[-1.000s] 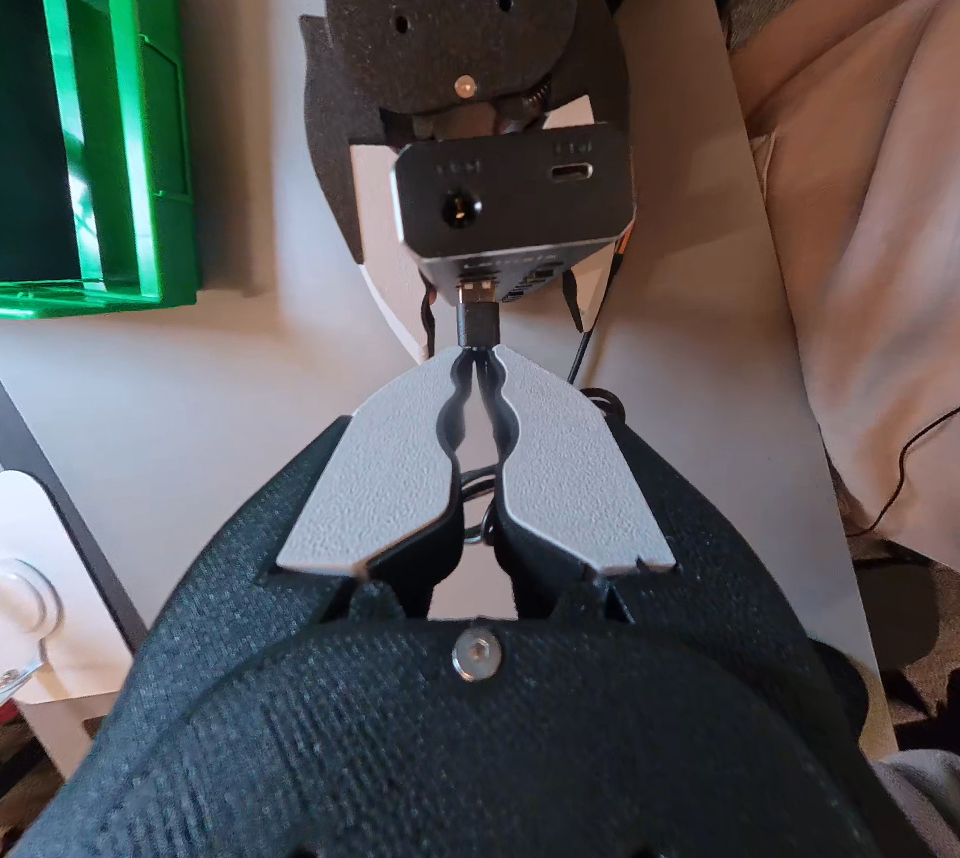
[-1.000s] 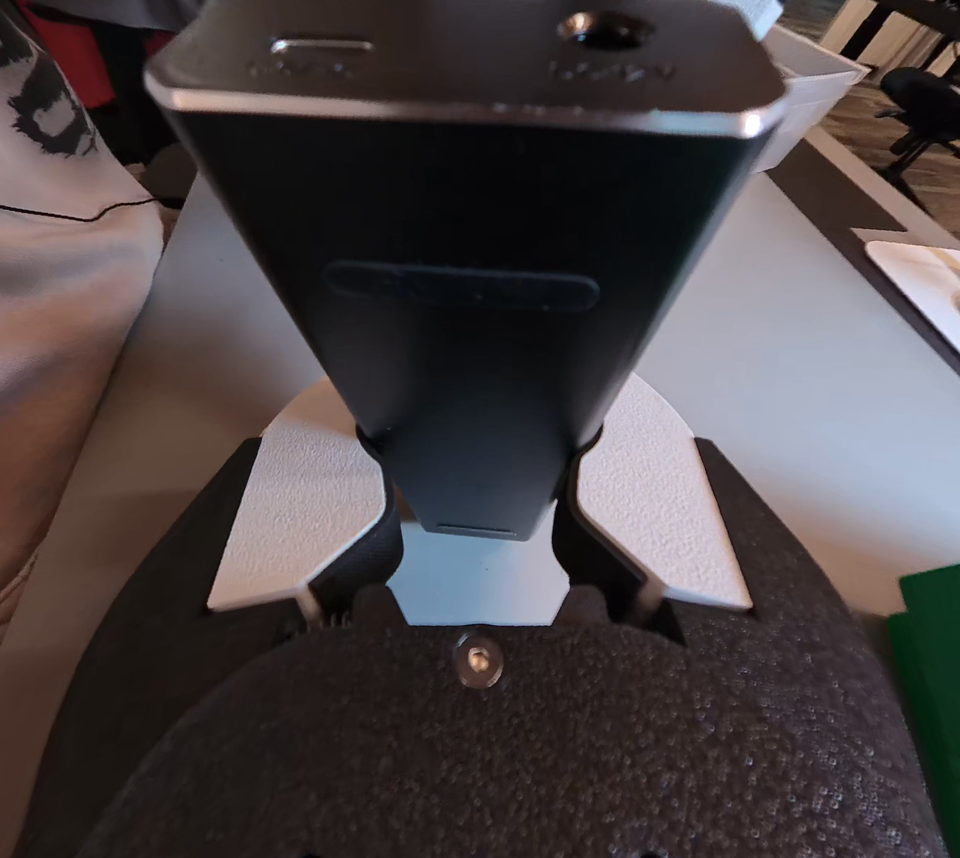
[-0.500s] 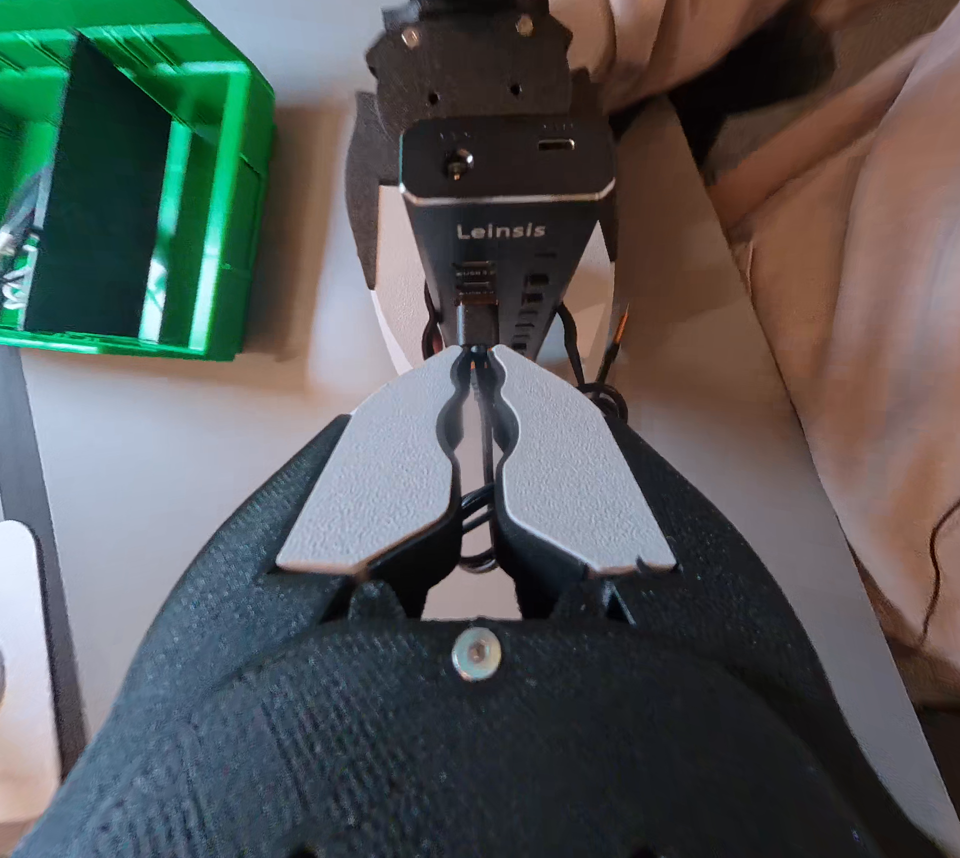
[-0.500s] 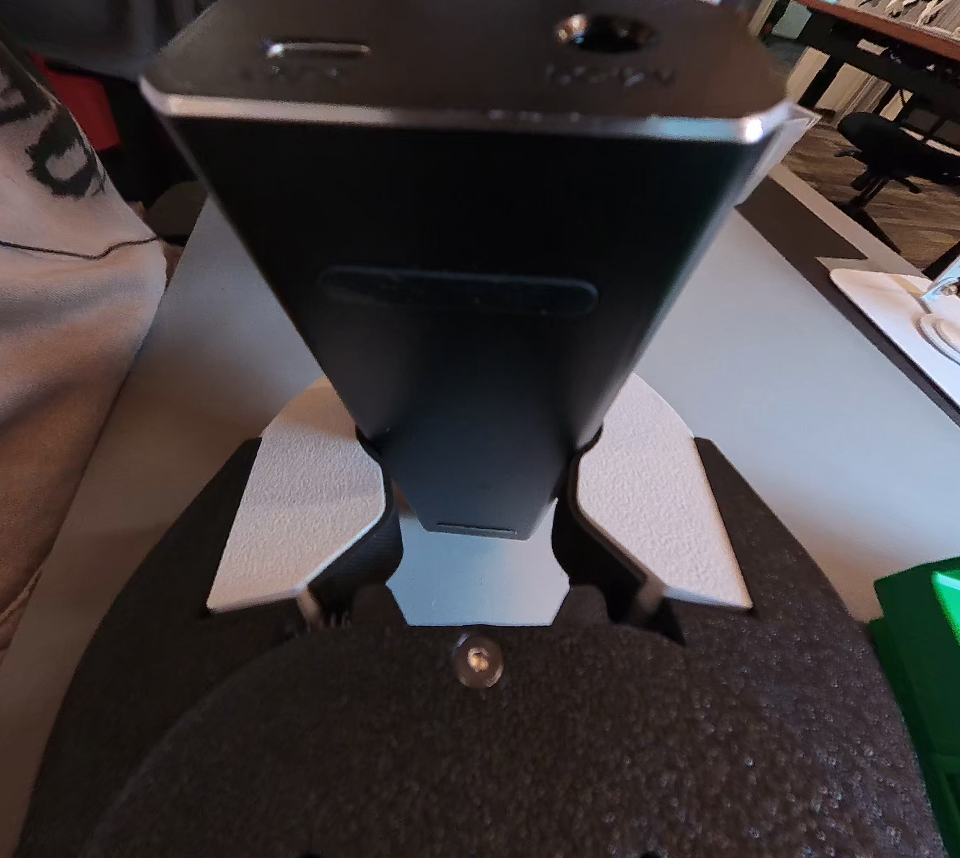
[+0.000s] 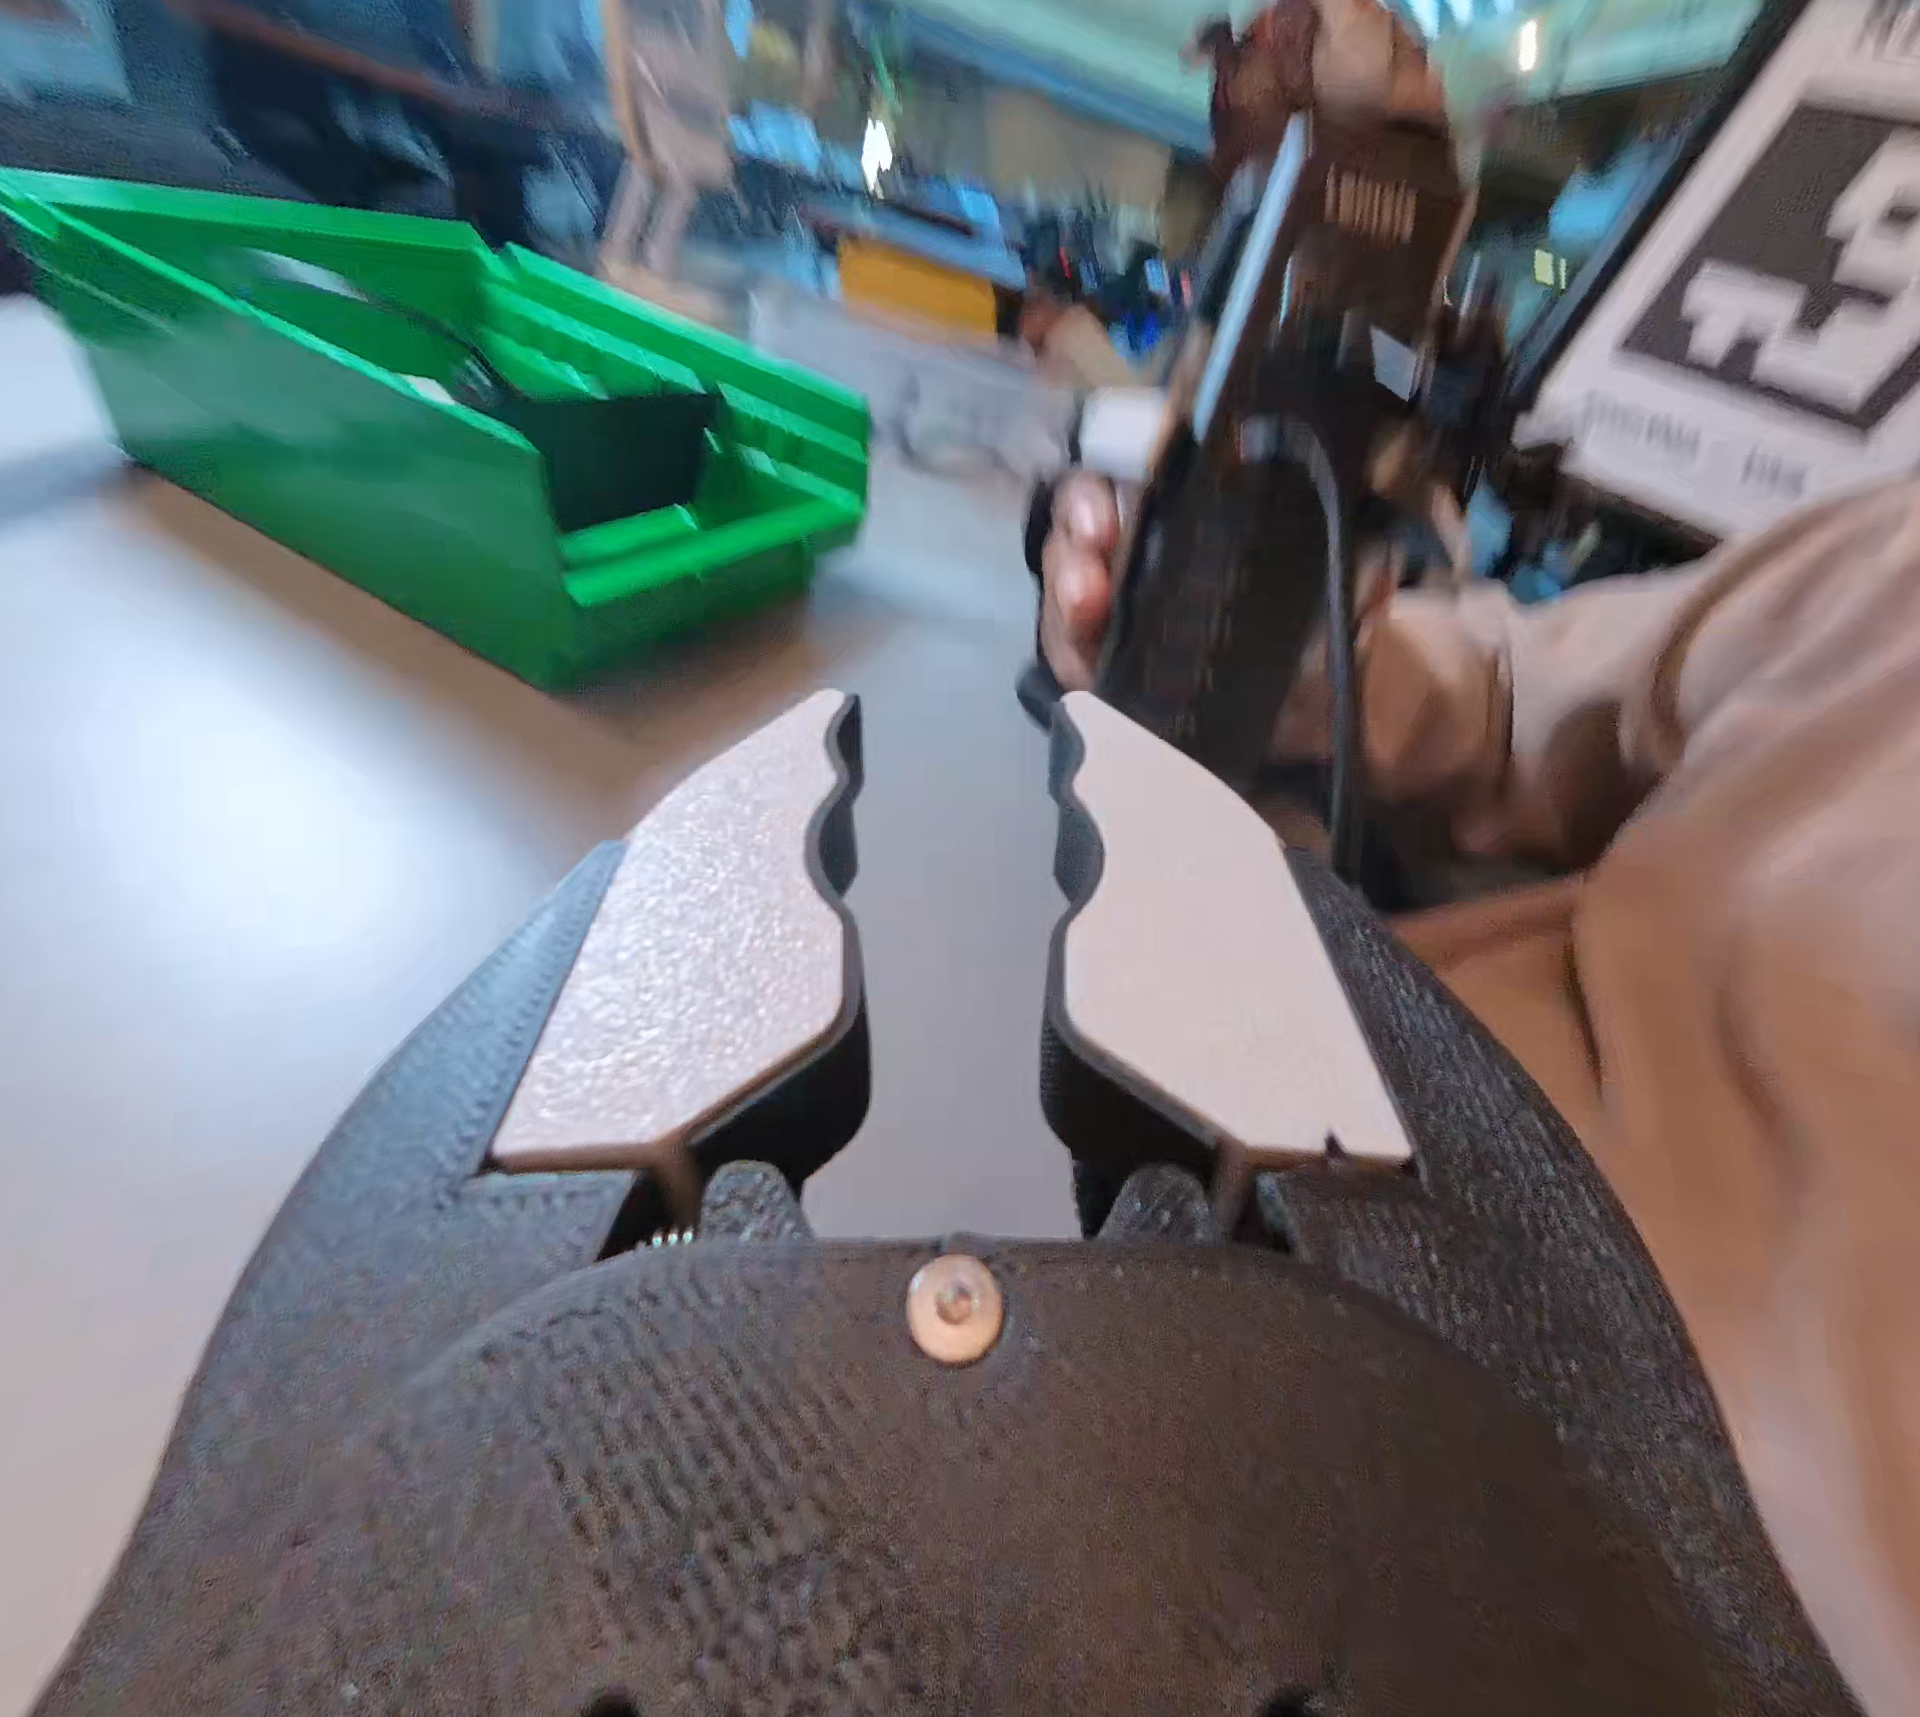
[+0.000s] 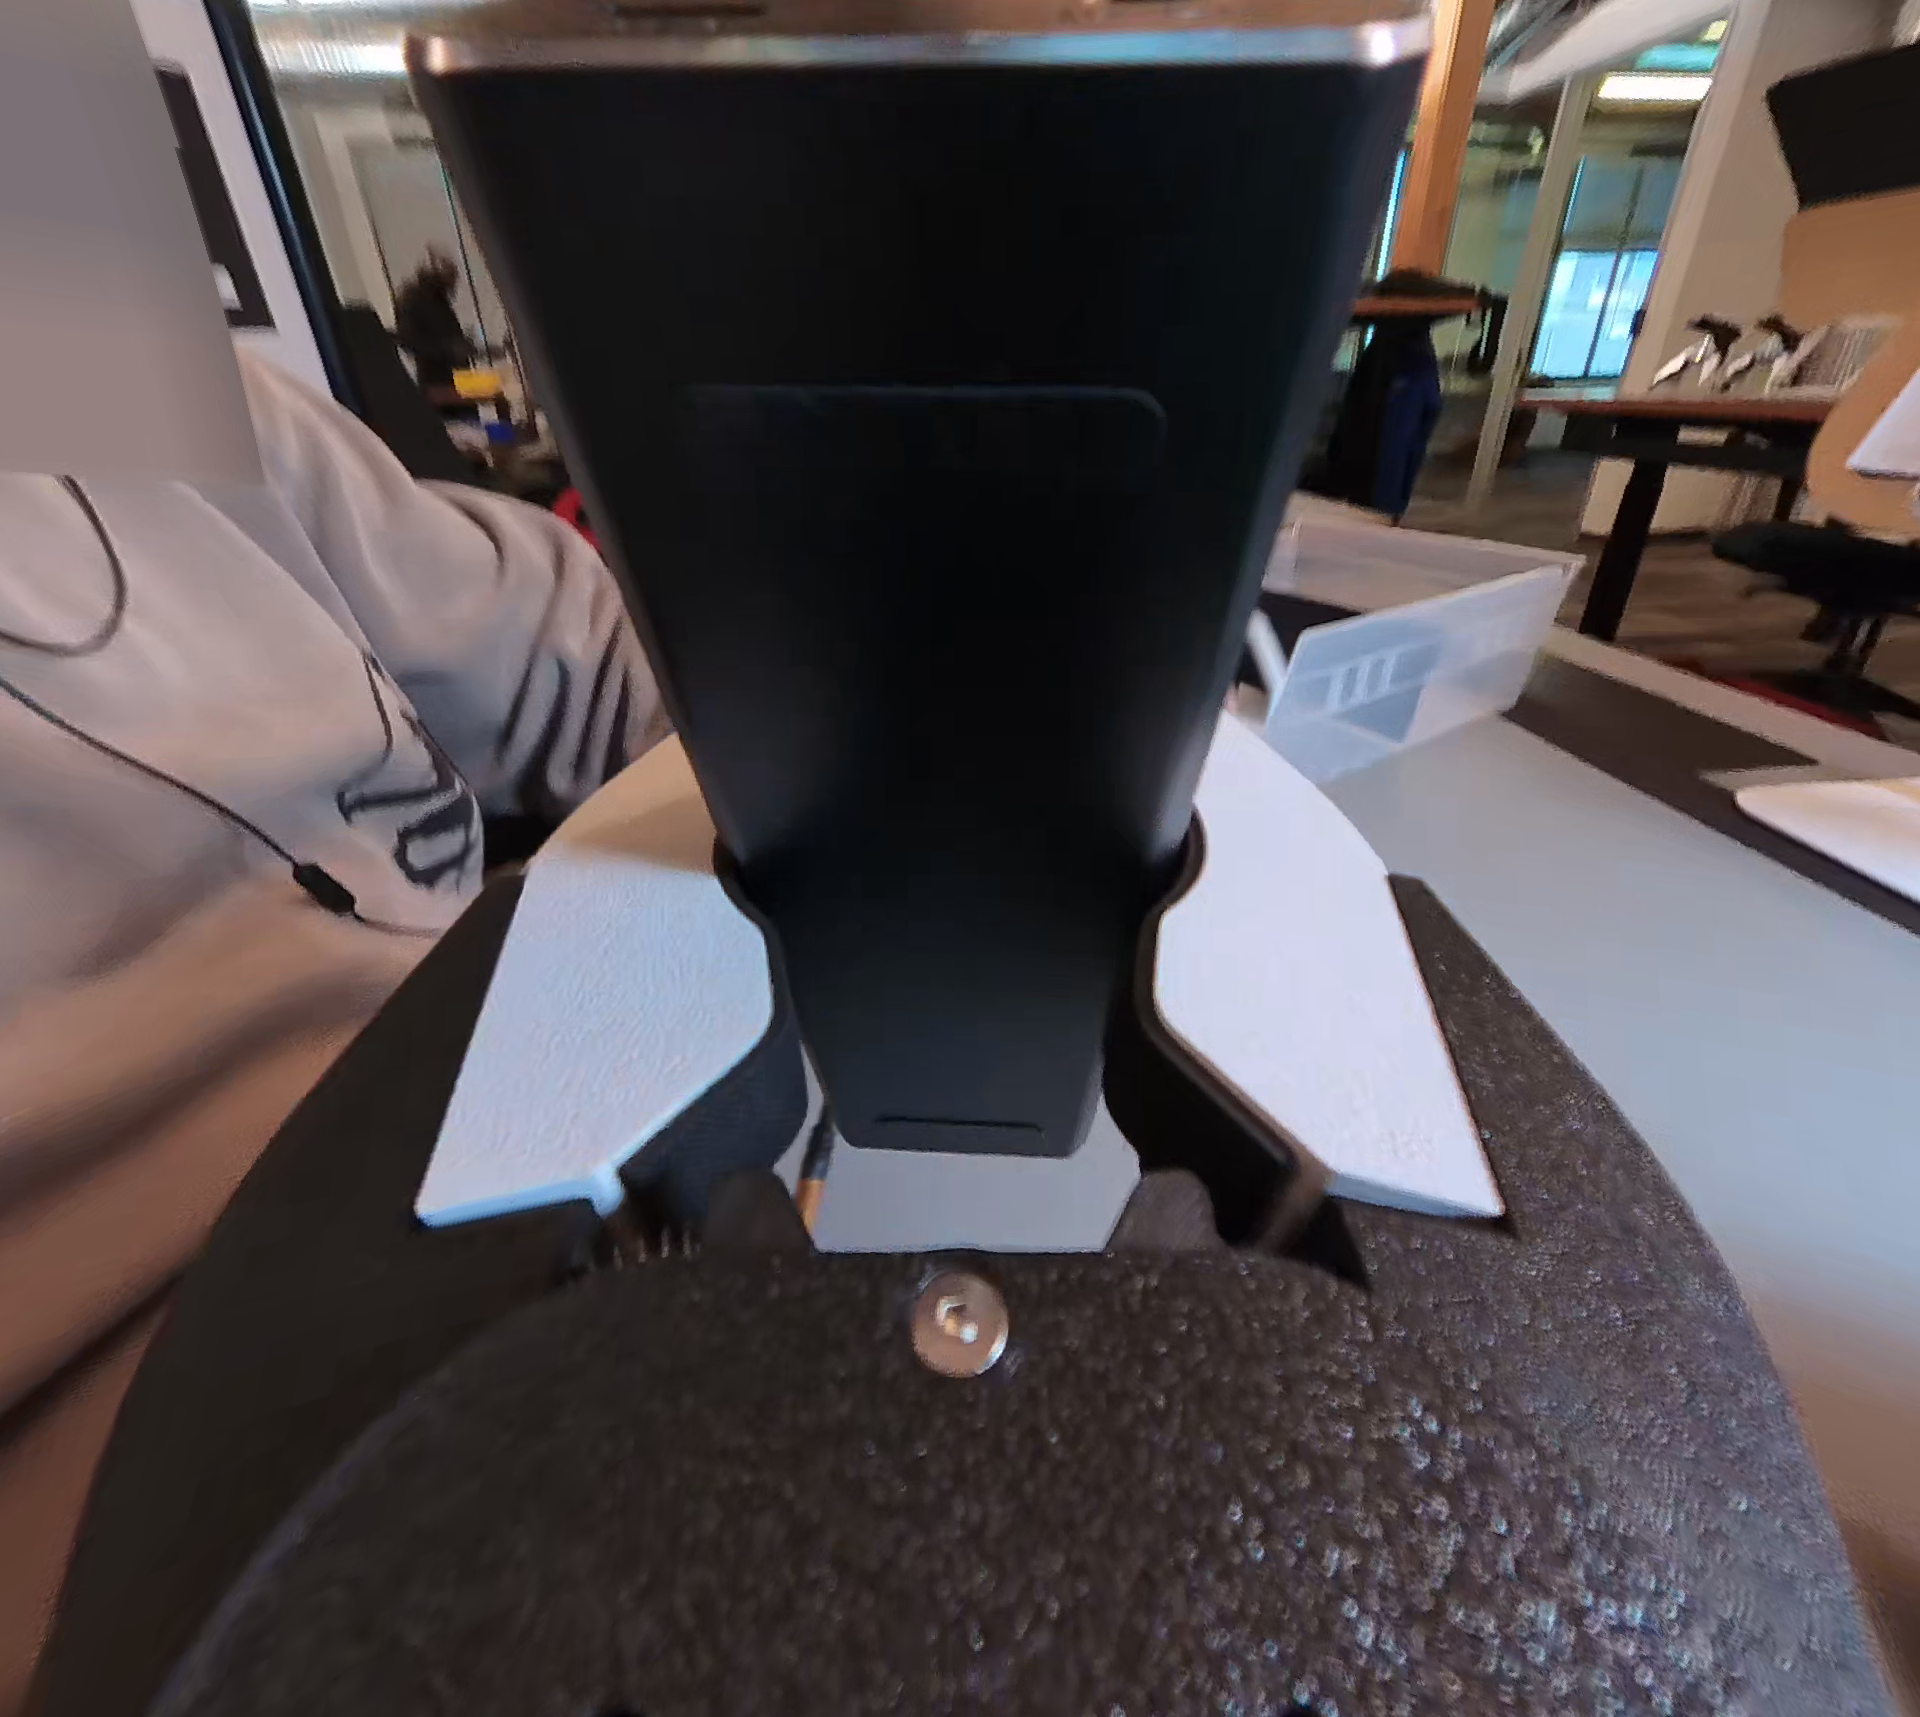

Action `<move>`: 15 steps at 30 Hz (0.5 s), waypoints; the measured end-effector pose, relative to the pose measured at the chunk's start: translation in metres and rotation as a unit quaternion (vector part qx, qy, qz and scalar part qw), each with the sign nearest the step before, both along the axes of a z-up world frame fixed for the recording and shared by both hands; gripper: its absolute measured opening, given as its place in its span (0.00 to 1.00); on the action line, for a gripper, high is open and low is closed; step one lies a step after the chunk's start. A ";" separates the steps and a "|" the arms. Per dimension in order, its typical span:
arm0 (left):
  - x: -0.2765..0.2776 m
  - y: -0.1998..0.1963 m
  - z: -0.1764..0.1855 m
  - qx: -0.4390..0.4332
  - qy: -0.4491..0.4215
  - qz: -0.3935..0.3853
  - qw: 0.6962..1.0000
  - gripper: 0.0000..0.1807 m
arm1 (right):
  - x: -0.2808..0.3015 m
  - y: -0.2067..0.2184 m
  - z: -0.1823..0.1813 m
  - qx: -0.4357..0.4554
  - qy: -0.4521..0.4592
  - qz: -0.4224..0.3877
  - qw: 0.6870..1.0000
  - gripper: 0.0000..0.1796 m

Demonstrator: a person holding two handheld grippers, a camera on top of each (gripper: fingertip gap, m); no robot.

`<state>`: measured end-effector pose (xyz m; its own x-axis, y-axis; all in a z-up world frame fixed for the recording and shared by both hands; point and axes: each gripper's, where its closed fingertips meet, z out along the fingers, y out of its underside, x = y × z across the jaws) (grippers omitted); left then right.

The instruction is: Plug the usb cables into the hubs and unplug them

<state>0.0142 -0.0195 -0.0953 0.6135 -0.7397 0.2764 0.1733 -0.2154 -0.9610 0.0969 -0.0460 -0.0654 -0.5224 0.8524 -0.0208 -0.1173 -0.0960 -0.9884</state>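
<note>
Left claw (image 5: 954,717) open, jaws parted with nothing between them, only grey worktop (image 5: 260,836) showing through the gap; it sits low over the worktop. Right claw (image 6: 956,846) closed on the hub (image 6: 914,420), a dark slab-shaped body clamped at its narrow near end between the two pale fingers (image 6: 613,1023) and standing away from the camera. Hub's facing side carries a rectangular recessed label patch, too dark to make out; its far end face shows two port openings, blurred. In the left wrist view the right claw and hub appear at right as a dark blurred mass (image 5: 1247,462) held in a person's hand (image 5: 1081,587), tan sleeve (image 5: 1662,940) beside it; no cable can be made out there. Green bin (image 5: 416,483) on the worktop at left, open-topped with a dark divider inside; contents not discernible. White card with a black square marker pattern (image 5: 1787,285) at far right. Translucent white bin (image 6: 1423,680) on the worktop beyond the hub in the right wrist view; contents cannot be told.
</note>
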 end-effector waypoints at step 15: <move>0.097 -0.013 -0.032 0.060 0.198 -0.100 0.973 0.34 | -0.010 -0.001 -0.009 0.046 -0.015 -0.047 0.998 0.40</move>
